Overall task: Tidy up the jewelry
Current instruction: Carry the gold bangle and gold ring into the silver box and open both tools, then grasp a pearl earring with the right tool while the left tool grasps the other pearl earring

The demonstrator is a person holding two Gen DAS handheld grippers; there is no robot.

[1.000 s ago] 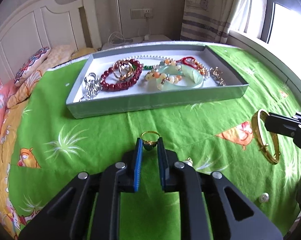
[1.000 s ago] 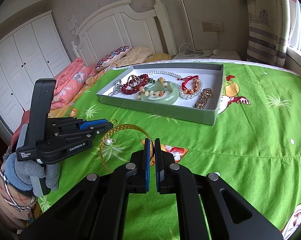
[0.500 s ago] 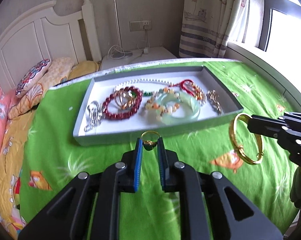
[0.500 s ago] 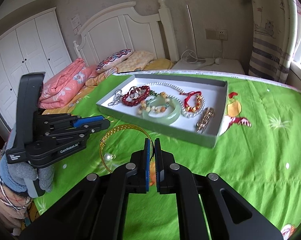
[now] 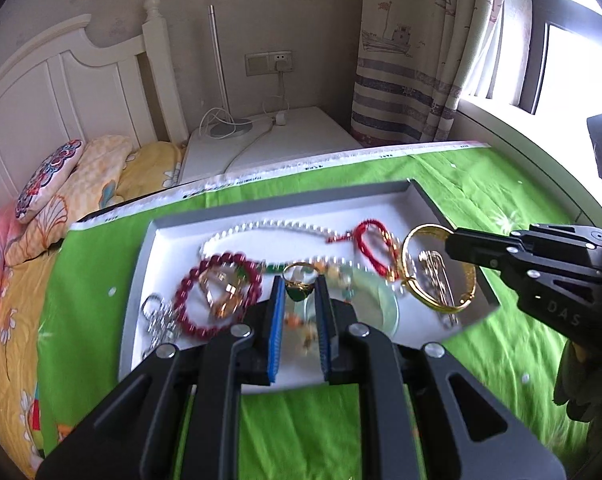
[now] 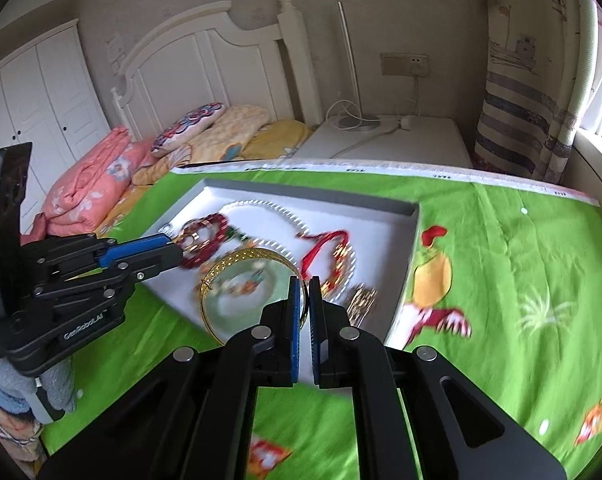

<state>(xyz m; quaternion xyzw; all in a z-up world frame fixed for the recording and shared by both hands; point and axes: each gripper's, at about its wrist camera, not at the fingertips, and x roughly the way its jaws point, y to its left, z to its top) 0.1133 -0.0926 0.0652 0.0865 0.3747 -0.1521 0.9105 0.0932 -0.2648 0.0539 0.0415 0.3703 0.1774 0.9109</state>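
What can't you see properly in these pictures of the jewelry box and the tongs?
- Pale green bangle: left wrist view, partly behind the left tongs; blurred.
- Green-stone ring: band's lower part hidden between the pads.
- Gold bangle: right wrist view, near side hidden behind the right tongs.
- Gold chain piece: blurred; type unclear.
- Tray: near wall hidden by both tongs' bodies.
- Hands: mostly cut off at frame edges.

Motion blur smears the tray (image 5: pixel 141 264) contents ahead of both tongs; individual beads unreadable. Left gripper (image 5: pixel 299 300) body hides the tray's near wall and part of the pale green bangle (image 5: pixel 377 300). Right gripper (image 6: pixel 305 292) covers the gold bangle (image 6: pixel 237 258) near arc.
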